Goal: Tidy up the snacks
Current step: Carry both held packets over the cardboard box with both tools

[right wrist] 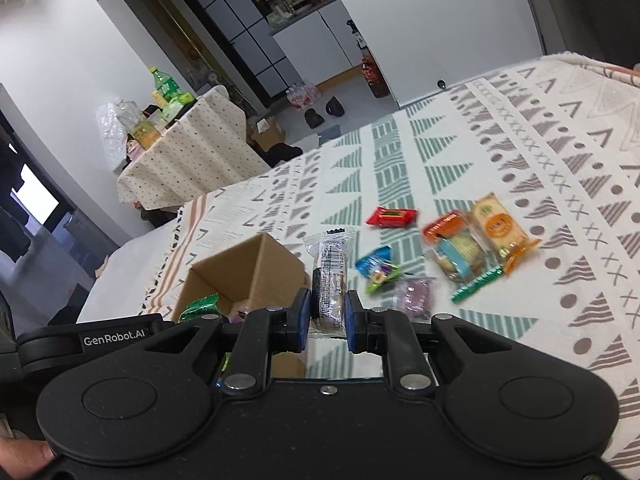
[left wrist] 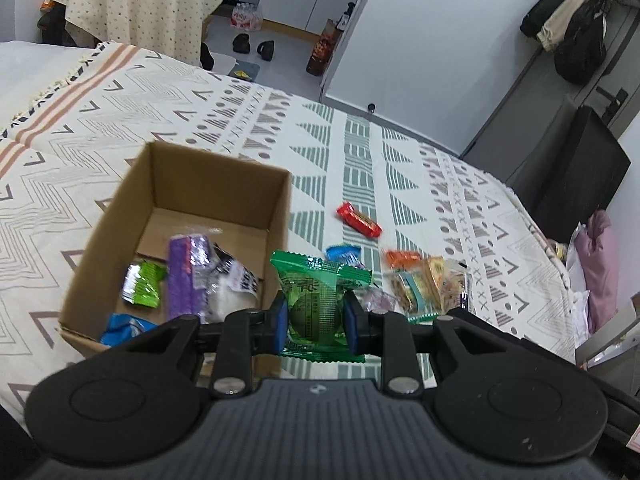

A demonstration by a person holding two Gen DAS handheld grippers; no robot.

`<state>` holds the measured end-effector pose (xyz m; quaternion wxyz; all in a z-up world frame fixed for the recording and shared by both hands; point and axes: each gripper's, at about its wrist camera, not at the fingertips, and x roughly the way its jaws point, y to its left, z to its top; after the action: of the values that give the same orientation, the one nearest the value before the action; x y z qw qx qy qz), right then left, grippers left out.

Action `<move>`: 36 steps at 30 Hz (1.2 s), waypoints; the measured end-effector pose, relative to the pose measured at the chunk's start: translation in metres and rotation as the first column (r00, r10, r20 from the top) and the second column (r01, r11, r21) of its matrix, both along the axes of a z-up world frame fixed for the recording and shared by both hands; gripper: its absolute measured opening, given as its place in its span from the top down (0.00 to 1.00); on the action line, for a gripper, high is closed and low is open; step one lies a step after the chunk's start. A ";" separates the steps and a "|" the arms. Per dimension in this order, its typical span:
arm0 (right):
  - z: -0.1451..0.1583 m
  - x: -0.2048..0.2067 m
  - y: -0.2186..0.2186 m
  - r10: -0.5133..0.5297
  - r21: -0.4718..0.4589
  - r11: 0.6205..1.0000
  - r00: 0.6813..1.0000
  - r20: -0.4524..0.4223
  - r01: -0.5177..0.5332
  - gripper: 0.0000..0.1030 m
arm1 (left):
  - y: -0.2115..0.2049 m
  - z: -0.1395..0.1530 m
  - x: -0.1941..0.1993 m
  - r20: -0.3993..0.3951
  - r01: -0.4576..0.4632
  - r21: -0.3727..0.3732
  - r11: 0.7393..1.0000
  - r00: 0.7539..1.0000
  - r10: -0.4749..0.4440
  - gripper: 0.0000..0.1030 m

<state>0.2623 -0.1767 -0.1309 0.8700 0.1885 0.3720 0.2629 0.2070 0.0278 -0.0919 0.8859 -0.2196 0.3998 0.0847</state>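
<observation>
An open cardboard box [left wrist: 276,216] stands on the patterned bedspread [left wrist: 360,152] and holds several snack packets, among them a purple one [left wrist: 186,276]. My left gripper [left wrist: 315,322] is shut on a green snack packet [left wrist: 318,296], held just right of the box's right wall. In the right wrist view the box [right wrist: 248,268] lies left of my right gripper [right wrist: 326,316], which is shut on a clear-wrapped dark snack bar [right wrist: 328,276]. Loose snacks lie to the right: a red packet [right wrist: 390,216], an orange-edged cracker pack [right wrist: 500,232] and a blue-green packet [right wrist: 376,268].
A table with a dotted cloth [right wrist: 188,156] stands beyond the bed, with bottles on it. Shoes [left wrist: 256,46] sit on the floor past the bed's far edge. A dark cabinet [left wrist: 580,176] and hanging coats [left wrist: 572,24] are at the right. A hand [right wrist: 24,454] holds the right gripper.
</observation>
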 end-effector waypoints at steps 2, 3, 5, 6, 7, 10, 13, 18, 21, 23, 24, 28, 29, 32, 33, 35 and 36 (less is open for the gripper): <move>0.004 -0.001 0.006 0.000 -0.001 1.000 1.000 0.007 0.000 0.83 | 0.008 0.004 -0.001 0.010 -0.007 -0.001 1.000 1.000 0.007 0.74; 0.005 -0.002 0.009 0.001 -0.003 1.000 1.000 0.010 -0.001 0.83 | 0.012 0.005 -0.002 0.016 -0.009 0.000 1.000 1.000 0.009 0.74; 0.009 -0.003 0.016 0.002 -0.008 1.000 1.000 0.020 -0.001 0.83 | 0.019 0.008 -0.004 0.024 -0.017 -0.006 1.000 1.000 0.017 0.74; 0.010 -0.003 0.018 0.001 -0.008 1.000 1.000 0.021 -0.001 0.83 | 0.023 0.010 -0.004 0.028 -0.020 -0.011 1.000 0.999 0.020 0.74; 0.011 -0.003 0.022 0.003 -0.006 1.000 1.000 0.021 -0.002 0.83 | 0.027 0.011 -0.005 0.032 -0.024 -0.014 1.000 0.999 0.025 0.74; 0.016 -0.003 0.032 0.008 -0.013 1.000 1.000 0.029 -0.008 0.83 | 0.039 0.013 -0.007 0.041 -0.036 -0.025 0.999 0.998 0.037 0.74; 0.019 -0.003 0.043 0.016 -0.014 1.000 0.999 0.034 -0.016 0.83 | 0.052 0.014 -0.008 0.047 -0.049 -0.036 0.998 0.998 0.050 0.74; 0.022 -0.004 0.066 0.035 -0.022 0.999 0.998 0.046 -0.034 0.83 | 0.078 0.013 -0.011 0.055 -0.075 -0.054 0.996 0.995 0.078 0.74; 0.022 -0.002 0.081 0.048 -0.024 0.999 0.998 0.045 -0.047 0.83 | 0.092 0.011 -0.011 0.057 -0.089 -0.062 0.994 0.994 0.093 0.74; 0.021 -0.001 0.091 0.057 -0.026 0.998 0.998 0.040 -0.056 0.83 | 0.101 0.008 -0.011 0.053 -0.100 -0.073 0.992 0.993 0.104 0.74; 0.021 -0.001 0.095 0.060 -0.024 0.998 0.997 0.038 -0.059 0.83 | 0.106 0.007 -0.010 0.051 -0.103 -0.076 0.992 0.993 0.107 0.74; 0.017 0.002 0.114 0.071 -0.018 0.997 0.997 0.027 -0.071 0.83 | 0.122 0.003 -0.008 0.049 -0.115 -0.083 0.990 0.992 0.120 0.74; 0.016 0.003 0.118 0.075 -0.019 0.997 0.997 0.023 -0.074 0.83 | 0.126 0.001 -0.006 0.046 -0.118 -0.087 0.989 0.991 0.123 0.74; 0.012 0.006 0.130 0.086 -0.027 0.996 0.996 0.012 -0.086 0.83 | 0.134 -0.004 0.001 0.038 -0.120 -0.100 0.988 0.992 0.124 0.74; 0.010 0.007 0.134 0.087 -0.032 0.996 0.996 0.008 -0.087 0.83 | 0.137 -0.006 0.003 0.036 -0.118 -0.105 0.987 0.992 0.122 0.74; 0.008 0.010 0.139 0.087 -0.037 0.995 0.996 0.000 -0.087 0.83 | 0.139 -0.009 0.007 0.032 -0.112 -0.116 0.987 0.993 0.116 0.74; 0.007 0.011 0.141 0.086 -0.040 0.996 0.996 -0.002 -0.086 0.83 | 0.140 -0.011 0.010 0.028 -0.107 -0.126 0.986 0.993 0.111 0.73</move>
<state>0.2736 -0.0360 -0.1238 0.8614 0.1549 0.3853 0.2924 0.2174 0.1682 -0.1032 0.8714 -0.2975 0.3759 0.1042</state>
